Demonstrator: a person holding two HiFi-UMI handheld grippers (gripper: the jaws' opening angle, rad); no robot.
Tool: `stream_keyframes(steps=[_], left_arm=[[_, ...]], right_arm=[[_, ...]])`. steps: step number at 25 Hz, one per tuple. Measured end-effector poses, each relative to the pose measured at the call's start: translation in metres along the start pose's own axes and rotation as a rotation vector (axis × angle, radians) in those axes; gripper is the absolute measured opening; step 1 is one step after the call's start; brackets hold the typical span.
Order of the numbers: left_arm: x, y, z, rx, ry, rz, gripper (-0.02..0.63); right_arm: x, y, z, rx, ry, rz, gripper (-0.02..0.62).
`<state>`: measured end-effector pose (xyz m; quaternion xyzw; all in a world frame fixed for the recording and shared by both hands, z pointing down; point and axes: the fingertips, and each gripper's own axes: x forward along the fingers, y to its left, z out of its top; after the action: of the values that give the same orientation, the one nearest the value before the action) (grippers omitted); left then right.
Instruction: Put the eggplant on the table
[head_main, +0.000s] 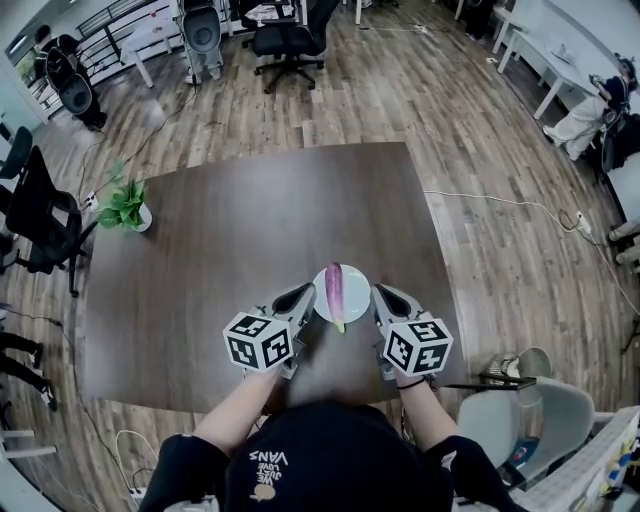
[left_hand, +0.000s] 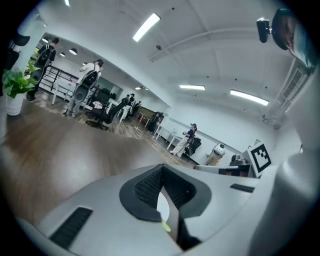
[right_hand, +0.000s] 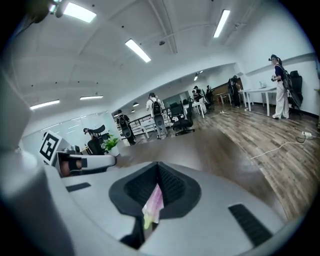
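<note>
Eggplant (head_main: 335, 289) is lying on a round white plate (head_main: 360, 296) near the front edge of the desk (head_main: 250, 230), lengthwise away from the person. Long slim shape, purple-pink skin w/ a paler streak, yellow-green stem end at the plate's near rim. Desk top is dark brown, matte, squarish w/ rounded corners.

Left tongs (head_main: 304, 291) are just beside the plate's left side, right tongs (head_main: 384, 291) just beside its right, so the plate's btwn them. Both have smooth grey shells w/ black ribbed pads (left_hand: 146, 187) inside, tips pressed together, nothing gripped. Eggplant only shows thru the slit below the right tips, and a bit of white plate + the green tip thru the left slit.

Small leafy potted plant (head_main: 126, 205) in a white pot at the desk's far left edge, well apart from the plate. Floor (head_main: 480, 150) is wood-look planks
</note>
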<state>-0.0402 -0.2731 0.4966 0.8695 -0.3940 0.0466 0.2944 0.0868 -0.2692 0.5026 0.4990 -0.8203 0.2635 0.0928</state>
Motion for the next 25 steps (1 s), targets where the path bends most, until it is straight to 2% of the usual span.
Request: stream_keyframes(steps=[12, 18, 21, 25], left_arm=[[-0.048, -0.033, 0.024, 0.177, -0.118, 0.004, 0.012], [-0.057, -0.043, 0.021, 0.21, -0.148, -0.008, 0.011], [-0.057, -0.049, 0.019, 0.24, -0.142, -0.014, 0.011], [-0.057, -0.051, 0.016, 0.241, -0.13, -0.024, 0.011]], right_arm=[[-0.05, 0.04, 0.03, -0.152, -0.175, -0.03, 0.018], [-0.06, 0.05, 0.028, -0.162, -0.199, -0.026, 0.018], [-0.063, 0.054, 0.025, -0.17, -0.202, -0.017, 0.018], [-0.063, 0.057, 0.021, -0.172, -0.191, -0.013, 0.018]])
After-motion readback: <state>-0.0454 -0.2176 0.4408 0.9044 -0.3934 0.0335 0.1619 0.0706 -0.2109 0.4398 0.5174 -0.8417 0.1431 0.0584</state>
